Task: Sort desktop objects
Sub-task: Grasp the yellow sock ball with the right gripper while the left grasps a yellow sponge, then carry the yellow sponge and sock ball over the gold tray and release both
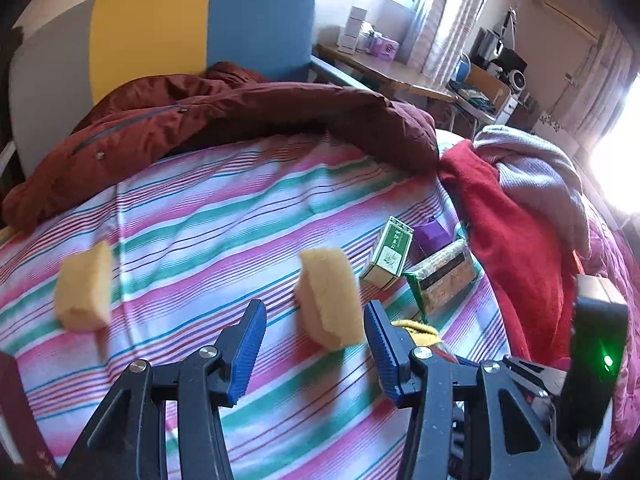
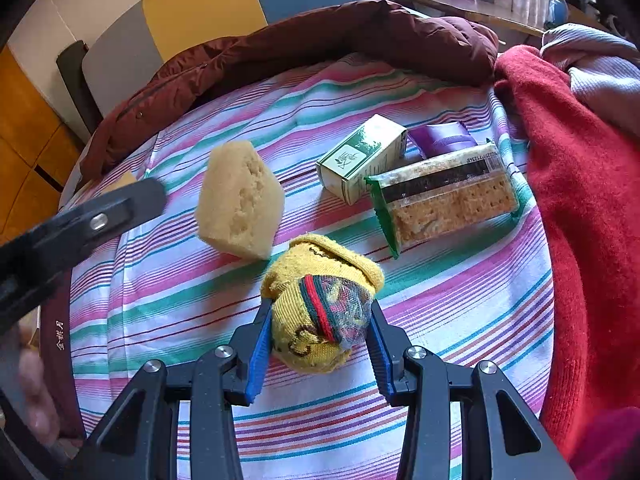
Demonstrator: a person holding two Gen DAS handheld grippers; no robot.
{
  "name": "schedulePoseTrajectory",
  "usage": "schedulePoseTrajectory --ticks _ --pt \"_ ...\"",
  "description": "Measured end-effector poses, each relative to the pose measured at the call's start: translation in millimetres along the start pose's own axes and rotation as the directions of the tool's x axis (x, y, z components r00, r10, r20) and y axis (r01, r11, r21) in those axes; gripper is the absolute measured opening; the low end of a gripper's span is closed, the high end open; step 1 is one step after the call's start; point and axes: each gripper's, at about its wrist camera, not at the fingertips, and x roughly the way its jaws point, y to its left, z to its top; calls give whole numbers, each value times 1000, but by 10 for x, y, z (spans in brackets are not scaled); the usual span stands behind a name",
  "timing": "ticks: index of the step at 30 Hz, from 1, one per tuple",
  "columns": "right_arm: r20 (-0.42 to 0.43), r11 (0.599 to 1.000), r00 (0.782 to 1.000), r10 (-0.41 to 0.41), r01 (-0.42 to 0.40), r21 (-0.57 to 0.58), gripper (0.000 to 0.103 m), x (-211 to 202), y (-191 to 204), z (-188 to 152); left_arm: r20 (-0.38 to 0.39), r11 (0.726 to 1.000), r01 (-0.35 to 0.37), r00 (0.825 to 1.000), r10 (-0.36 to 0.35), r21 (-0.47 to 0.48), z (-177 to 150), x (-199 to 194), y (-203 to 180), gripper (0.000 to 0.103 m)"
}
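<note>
Pinching a rolled yellow knitted sock [image 2: 320,312] just above the striped bedsheet [image 2: 460,300], the right gripper [image 2: 318,332] grips it from both sides. The left gripper [image 1: 316,340] hangs spread and empty near a pale yellow sponge block [image 1: 330,300] lying on the sheet.

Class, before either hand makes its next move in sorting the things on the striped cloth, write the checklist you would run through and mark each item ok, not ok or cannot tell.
1. Right tongs closed on the rolled sock: ok, both pads press its sides.
2. Left tongs free to take something: ok, open and holding nothing.
3. Near sponge lined up between the left pads: not ok, it sits towards the right pad.
4. Second sponge clear of other things: ok, it lies alone.
5. Green box, cracker pack and purple packet already grouped: ok, close together.
6. Where the sock should go: cannot tell.
</note>
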Motion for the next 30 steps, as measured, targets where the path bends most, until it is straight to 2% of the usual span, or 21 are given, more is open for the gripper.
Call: schedulePoseTrajectory --ticks 7,10,12,13,14,16,19,30 --pt "5 1000 1000 -19 19 2 44 3 -25 27 -45 999 -1 999 3 42 41 334 -105 51" --pt "7 1000 1000 -31 31 -3 44 4 -30 29 -71 1000 18 997 -16 24 47 459 -86 51" --pt "9 999 999 -35 35 -8 44 7 -35 32 -87 1000 6 996 -5 15 42 550 -61 49" --pt "7 999 999 -36 36 -8 44 16 -33 37 -90 1000 3 996 -2 7 32 591 -41 44" --pt "6 999 999 -37 37 -10 44 24 -33 39 -92 1000 6 996 -5 3 22 623 -23 35" --pt "7 999 999 -41 41 -14 44 38 -31 53 -90 1000 23 996 -25 -16 -7 657 29 34" --pt "5 999 999 -44 44 -20 44 60 -30 61 -76 999 29 997 -31 -25 -42 604 64 32" --pt "16 997 999 -39 40 -63 44 73 42 66 -5 995 -90 996 90 -37 -395 135 229 32"
